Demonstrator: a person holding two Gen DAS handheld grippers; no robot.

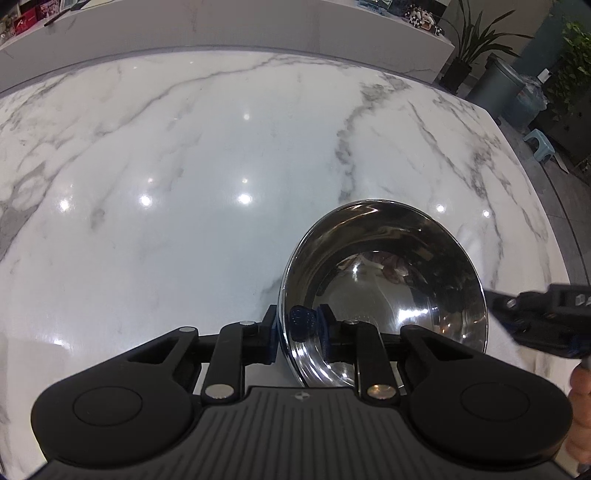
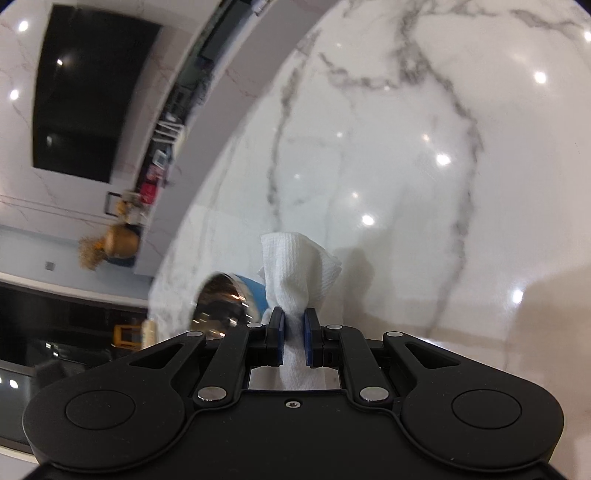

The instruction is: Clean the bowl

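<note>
A shiny steel bowl (image 1: 384, 288) with a blue outside rests tilted on the marble counter (image 1: 184, 184), its mouth facing the left wrist camera. My left gripper (image 1: 299, 332) is shut on its near-left rim, one pad outside the wall and the other inside. At the right edge of that view, my right gripper (image 1: 506, 314) reaches in beside the bowl. In the right wrist view, the right gripper (image 2: 294, 332) is shut on a white ribbed cloth (image 2: 295, 266) that sticks up past the pads. There the bowl (image 2: 218, 306) shows just left of the cloth.
The counter (image 2: 406, 166) stretches wide beyond the bowl, ending in a raised white ledge (image 1: 258, 33) at the back. Off its right edge stand potted plants (image 1: 469, 48), a grey bin (image 1: 498, 81) and a small stool (image 1: 539, 144). A hand (image 1: 580, 398) shows at lower right.
</note>
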